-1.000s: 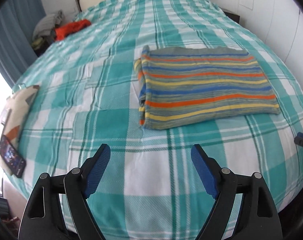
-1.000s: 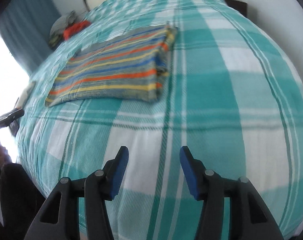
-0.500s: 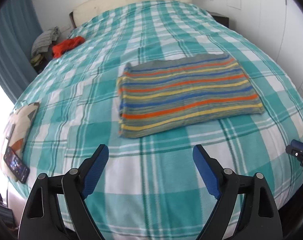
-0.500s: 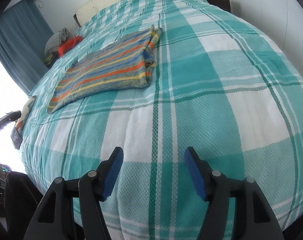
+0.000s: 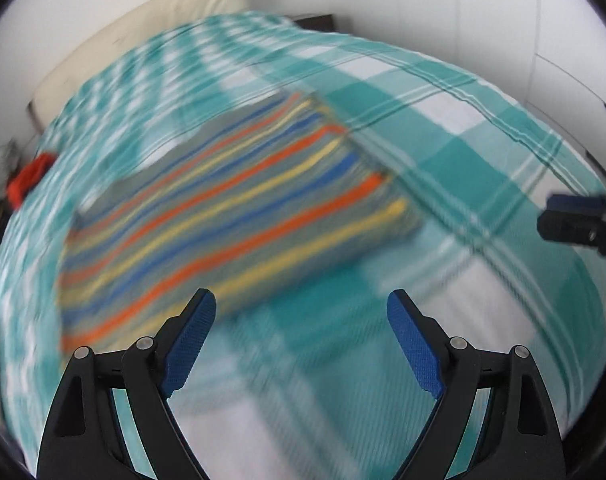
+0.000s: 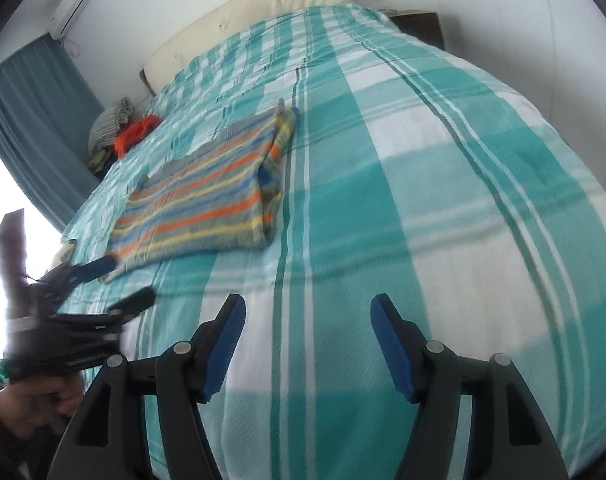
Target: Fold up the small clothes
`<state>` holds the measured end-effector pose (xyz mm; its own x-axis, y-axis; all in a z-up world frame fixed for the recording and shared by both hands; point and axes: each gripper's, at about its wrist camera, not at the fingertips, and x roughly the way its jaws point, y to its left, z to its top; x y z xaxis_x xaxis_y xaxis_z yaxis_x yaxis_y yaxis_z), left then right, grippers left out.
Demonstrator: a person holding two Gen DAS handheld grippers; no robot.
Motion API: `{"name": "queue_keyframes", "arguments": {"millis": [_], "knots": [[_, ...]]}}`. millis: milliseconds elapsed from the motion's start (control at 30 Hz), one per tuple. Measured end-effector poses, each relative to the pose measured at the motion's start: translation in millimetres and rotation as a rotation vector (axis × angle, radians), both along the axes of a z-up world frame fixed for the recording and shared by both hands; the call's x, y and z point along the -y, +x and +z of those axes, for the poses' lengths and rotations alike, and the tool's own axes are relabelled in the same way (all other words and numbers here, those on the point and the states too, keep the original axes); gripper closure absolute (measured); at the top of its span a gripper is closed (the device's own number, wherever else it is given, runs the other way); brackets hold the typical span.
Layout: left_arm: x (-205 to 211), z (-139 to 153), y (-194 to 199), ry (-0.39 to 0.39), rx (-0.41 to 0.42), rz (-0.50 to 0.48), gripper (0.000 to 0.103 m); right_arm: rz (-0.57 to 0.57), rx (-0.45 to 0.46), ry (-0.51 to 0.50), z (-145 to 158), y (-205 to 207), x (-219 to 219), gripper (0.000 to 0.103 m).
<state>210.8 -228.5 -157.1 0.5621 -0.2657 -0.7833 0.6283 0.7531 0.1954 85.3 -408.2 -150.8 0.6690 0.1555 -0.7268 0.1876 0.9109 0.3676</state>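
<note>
The picture is smeared with motion blur. A folded striped garment [image 5: 231, 216], banded orange, blue and yellow, lies flat on a bed [image 5: 483, 184] covered in teal and white plaid. The left gripper [image 5: 301, 340] stands wide open over the cover, its blue fingers [image 5: 191, 340] empty. The right gripper [image 5: 583, 220] shows at the right edge.

Bare bed [image 6: 443, 208] lies right of the folded cloth [image 6: 207, 204]; a clothes pile [image 6: 123, 132] crowds the far left edge, near the curtain [image 6: 39, 120].
</note>
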Motion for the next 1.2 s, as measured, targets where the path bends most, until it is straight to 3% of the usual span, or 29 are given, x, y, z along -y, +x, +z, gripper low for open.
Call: {"name": "queue_keyframes", "arguments": {"millis": [133,200,267,333,433,533,600,633,700,833,1000,1100,1200], "knots": [[44,-35,23,0.033,-0.015,-0.049,0.013,0.074,-0.004,0.032,13,58,28,0.038],[49,-37,23,-0.009,0.019,-0.053,0.013,0.114,-0.012,0.086,15,98,42,0.038],[47,-35,29,-0.047,0.003,-0.037,0.020,0.159,-0.027,0.136,13,131,49,0.038],[42,-33,35,-0.084,-0.003,0.008,0.055,0.226,-0.067,0.211,3,176,50,0.038],[34,-27,44,-0.140,-0.028,0.060,0.091,0.241,-0.113,0.223,-15,232,45,0.038],[24,-19,50,-0.223,-0.077,0.074,0.095,0.217,-0.142,0.307,-35,287,34,0.040],[11,-6,50,-0.286,-0.091,0.074,0.097,0.196,-0.140,0.278,-34,308,23,0.083],[2,1,48,-0.313,-0.089,0.080,0.097,0.172,-0.150,0.229,-30,314,18,0.094],[-30,21,47,-0.395,-0.092,0.116,0.097,0.169,-0.125,0.181,-10,323,2,0.094],[-106,42,55,-0.535,-0.110,0.255,0.097,0.304,-0.020,0.099,50,332,-64,0.094],[-207,32,69,-0.654,-0.165,0.497,0.097,0.443,-0.006,0.076,69,364,-171,0.094],[-245,15,76,-0.656,-0.183,0.594,0.097,0.504,-0.032,0.059,55,383,-237,0.094],[-268,-15,89,-0.558,-0.265,0.673,0.086,0.568,-0.058,0.015,32,391,-292,0.088]]}}
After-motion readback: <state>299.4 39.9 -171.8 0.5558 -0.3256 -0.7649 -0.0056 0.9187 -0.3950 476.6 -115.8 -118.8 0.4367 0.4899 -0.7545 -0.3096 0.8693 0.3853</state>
